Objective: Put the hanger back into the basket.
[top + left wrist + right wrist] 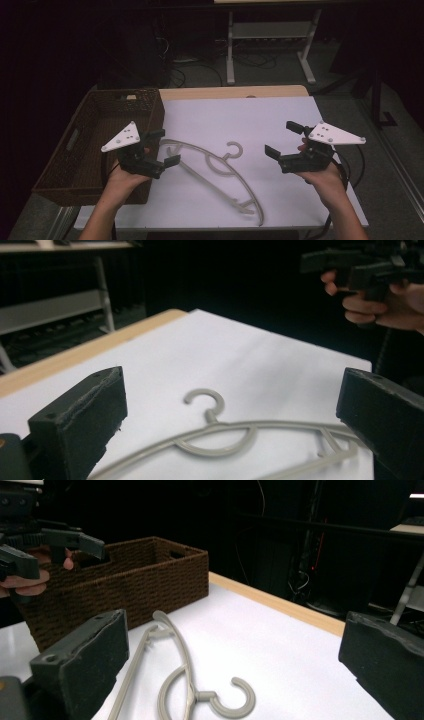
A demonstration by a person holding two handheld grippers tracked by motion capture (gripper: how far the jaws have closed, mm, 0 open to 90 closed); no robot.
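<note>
The grey plastic hanger (220, 172) lies flat on the white sheet (240, 120) that covers the bench, in its front half, a little left of the middle. Its hook points toward the far edge, one end is near the basket and the other end reaches toward the front edge. Nothing holds it; it rests free, so either tool can come to it from its own side.

The left gripper (163, 147) hovers just above the hanger's left end, between the hanger and the basket. Its jaws stand wide apart, and in the left gripper view the hanger (225, 437) is seen between them, so I judge that this tool is lined up to take the left end. The right gripper (284, 139) is held over the right half of the sheet, apart from the hanger, also with the jaws spread wide and empty. In the right gripper view the hook (232, 700) lies low between its jaws, so it faces the hanger from the other side, probably ready to support it.

The brown woven basket (85, 145) stands at the left edge of the bench, its right wall close to the hanger. It is a likely place for the hanger to go, but this is only my guess.
</note>
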